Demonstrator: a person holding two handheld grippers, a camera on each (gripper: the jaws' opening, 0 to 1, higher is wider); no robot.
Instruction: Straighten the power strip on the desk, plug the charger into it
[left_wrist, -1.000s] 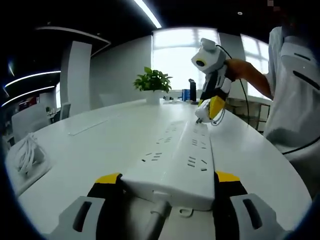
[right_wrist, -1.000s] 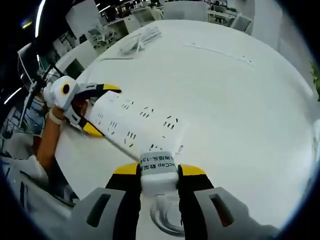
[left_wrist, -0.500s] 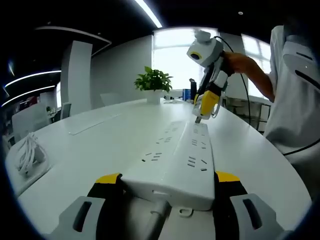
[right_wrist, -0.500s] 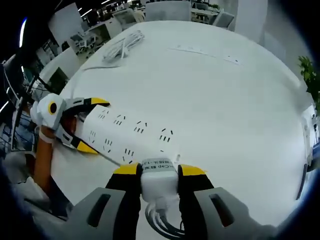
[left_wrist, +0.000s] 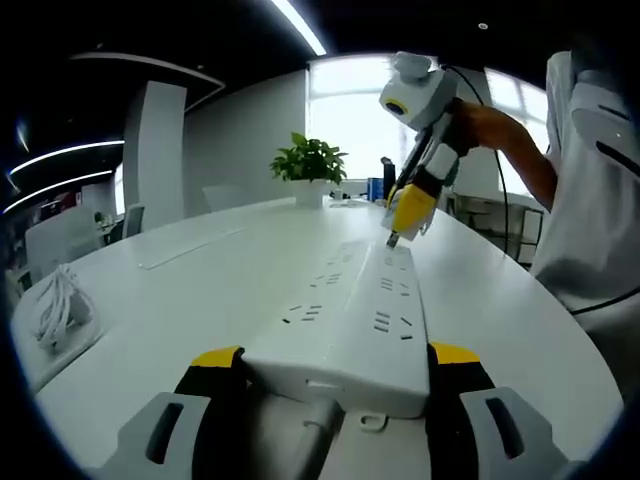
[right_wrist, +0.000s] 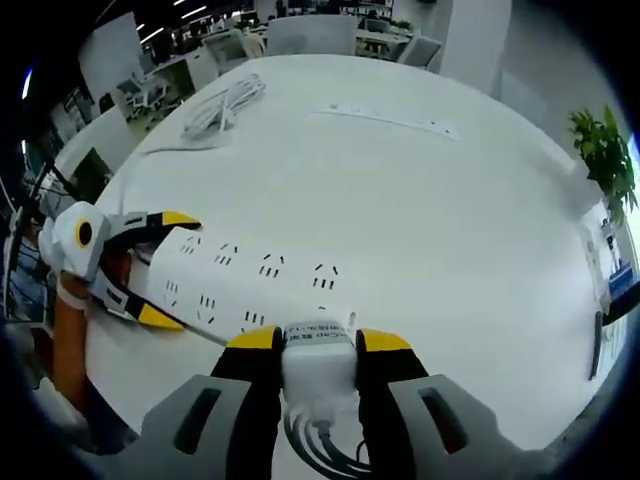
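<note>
A long white power strip lies on the white table. My left gripper is shut on its near, cord end, yellow jaws on both sides. My right gripper comes in from the upper right, tilted down, with its tip just above the strip's far end. In the right gripper view, my right gripper is shut on a white charger, whose cable hangs below. The power strip runs off to the left there, where the left gripper clamps its end.
A coiled white cable lies far across the table, also seen as a cable bundle at the left edge. A flush socket panel sits in the tabletop. A potted plant stands at the far rim. The person's sleeve is right.
My right gripper has lifted slightly and stands more upright over the strip's far end, still holding the charger. The left gripper and the strip have stayed put.
</note>
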